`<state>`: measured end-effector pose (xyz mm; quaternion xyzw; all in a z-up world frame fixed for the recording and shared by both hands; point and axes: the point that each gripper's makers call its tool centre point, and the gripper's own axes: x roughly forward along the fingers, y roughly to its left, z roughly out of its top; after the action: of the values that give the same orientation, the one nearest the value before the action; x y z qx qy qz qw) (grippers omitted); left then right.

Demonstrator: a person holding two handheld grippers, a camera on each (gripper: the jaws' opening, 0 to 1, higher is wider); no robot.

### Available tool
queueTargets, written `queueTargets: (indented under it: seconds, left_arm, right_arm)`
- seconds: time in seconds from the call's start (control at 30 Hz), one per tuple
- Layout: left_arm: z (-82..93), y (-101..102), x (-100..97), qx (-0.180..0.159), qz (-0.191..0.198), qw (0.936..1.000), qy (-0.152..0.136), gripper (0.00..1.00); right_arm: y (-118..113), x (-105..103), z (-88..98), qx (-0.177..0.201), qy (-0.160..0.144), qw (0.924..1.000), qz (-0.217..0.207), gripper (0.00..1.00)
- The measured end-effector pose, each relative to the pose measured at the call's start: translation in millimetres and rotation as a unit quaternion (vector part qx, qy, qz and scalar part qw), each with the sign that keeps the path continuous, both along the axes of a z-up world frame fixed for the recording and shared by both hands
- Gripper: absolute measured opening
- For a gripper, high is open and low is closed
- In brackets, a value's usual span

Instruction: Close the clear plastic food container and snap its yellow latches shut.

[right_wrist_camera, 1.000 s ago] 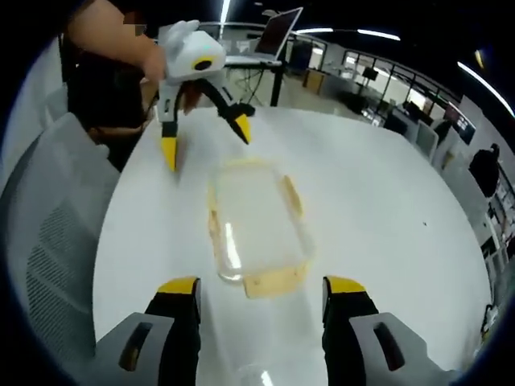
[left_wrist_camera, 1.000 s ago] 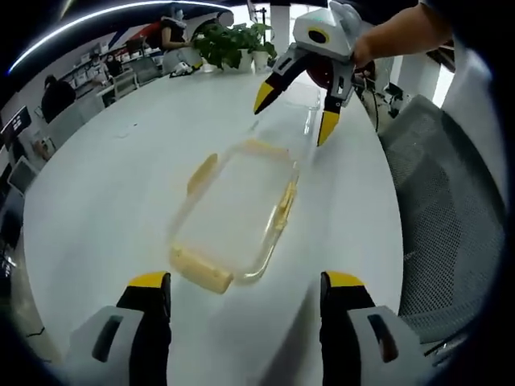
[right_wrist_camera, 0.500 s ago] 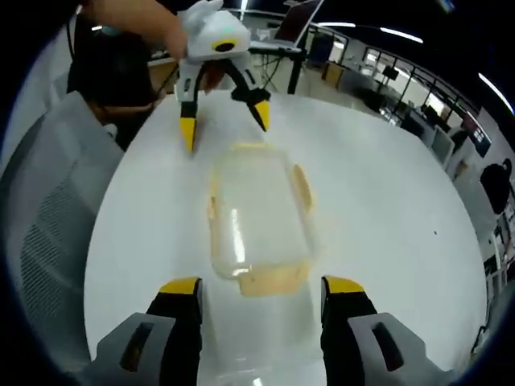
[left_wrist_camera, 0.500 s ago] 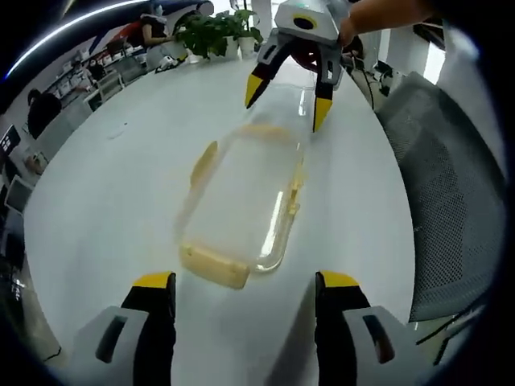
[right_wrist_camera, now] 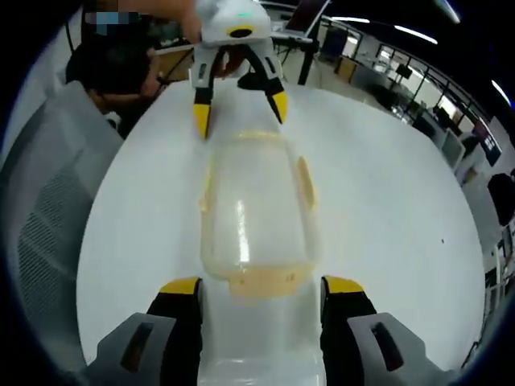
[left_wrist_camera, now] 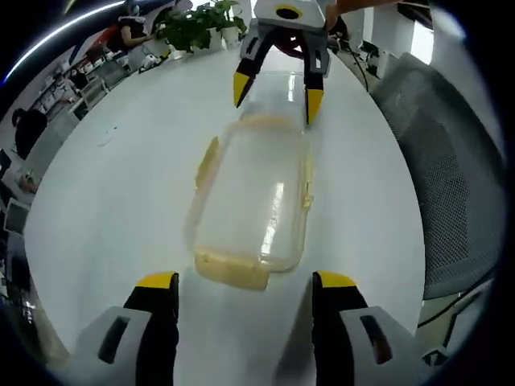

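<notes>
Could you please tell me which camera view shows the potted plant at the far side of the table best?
The left gripper view: the potted plant stands at the far edge of the white table, its green leaves plain beyond the clear container. The right gripper view looks the other way, toward a laptop and a person.

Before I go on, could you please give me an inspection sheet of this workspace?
Surface: white table, bare around the job.
Job's things: clear container lying between the two grippers, lid on; yellow latches flared outward.
Clutter: nothing seen.
Grippers: left gripper open at one short end; right gripper open at the opposite end; neither touching.
Cables: nothing seen.
Surroundings: grey mesh chair, potted plant, laptop, seated people behind.
</notes>
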<state>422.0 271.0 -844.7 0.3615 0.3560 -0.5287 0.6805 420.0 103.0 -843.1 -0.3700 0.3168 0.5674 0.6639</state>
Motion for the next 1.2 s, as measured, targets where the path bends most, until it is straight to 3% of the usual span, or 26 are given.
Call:
queueTargets:
  seconds: [0.43,0.63,1.2]
  left_arm:
    - [-5.8,1,6.9,0.019,-0.029,0.9994,-0.001,0.64]
    - [-5.7,-2,12.0,0.015,-0.033,0.9993,0.004,0.64]
    - [-10.0,-10,10.3,0.016,-0.068,0.9967,0.041,0.58]
  right_arm:
    - [1,6,-10.5,-0.026,0.01,0.9993,0.025,0.58]
    - [4,8,-11.6,-0.019,0.026,0.9993,0.02,0.58]
    - [4,3,-15.6,-0.023,0.064,0.9972,0.03,0.53]
